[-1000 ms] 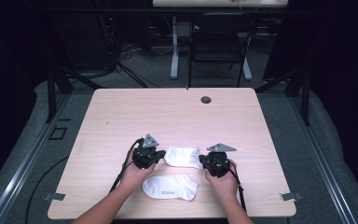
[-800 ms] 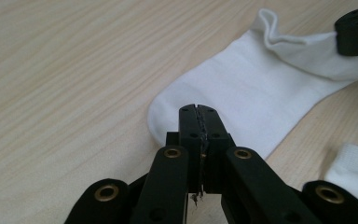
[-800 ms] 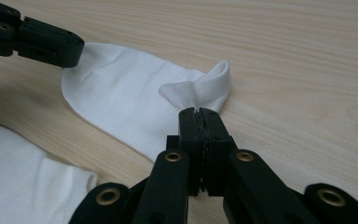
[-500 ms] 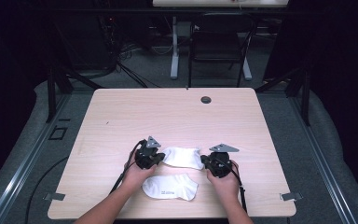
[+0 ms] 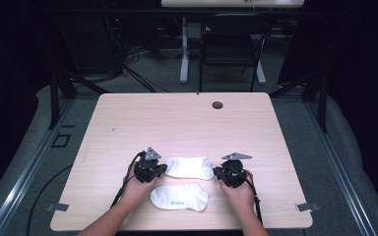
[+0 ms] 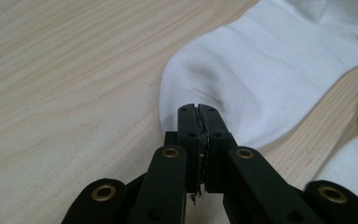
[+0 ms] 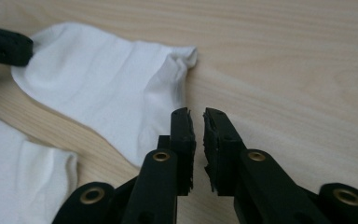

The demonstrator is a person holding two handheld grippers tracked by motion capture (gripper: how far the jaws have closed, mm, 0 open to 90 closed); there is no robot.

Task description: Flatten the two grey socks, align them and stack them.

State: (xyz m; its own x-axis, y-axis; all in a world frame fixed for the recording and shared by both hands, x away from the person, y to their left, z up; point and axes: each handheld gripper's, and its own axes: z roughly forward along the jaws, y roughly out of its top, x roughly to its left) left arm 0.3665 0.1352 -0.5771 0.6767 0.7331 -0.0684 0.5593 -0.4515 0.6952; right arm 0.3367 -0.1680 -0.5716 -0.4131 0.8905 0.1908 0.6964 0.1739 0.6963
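Two white ankle socks lie on the wooden table. The upper sock stretches flat between my grippers. The lower sock lies just nearer the front edge. My left gripper sits at the upper sock's left end, jaws pressed together on its edge; its black jaw also appears in the right gripper view. My right gripper is at the sock's right end. Its jaws have just been opening and stand slightly apart with nothing between them, the sock beside them.
A dark round grommet sits near the table's far edge. Beyond the table stand a black chair and a desk leg with cables on the floor. Bare wood stretches across the far half of the table.
My left hand has slid a little to the left and toward the front edge, lowering. The right hand has stayed where it was.
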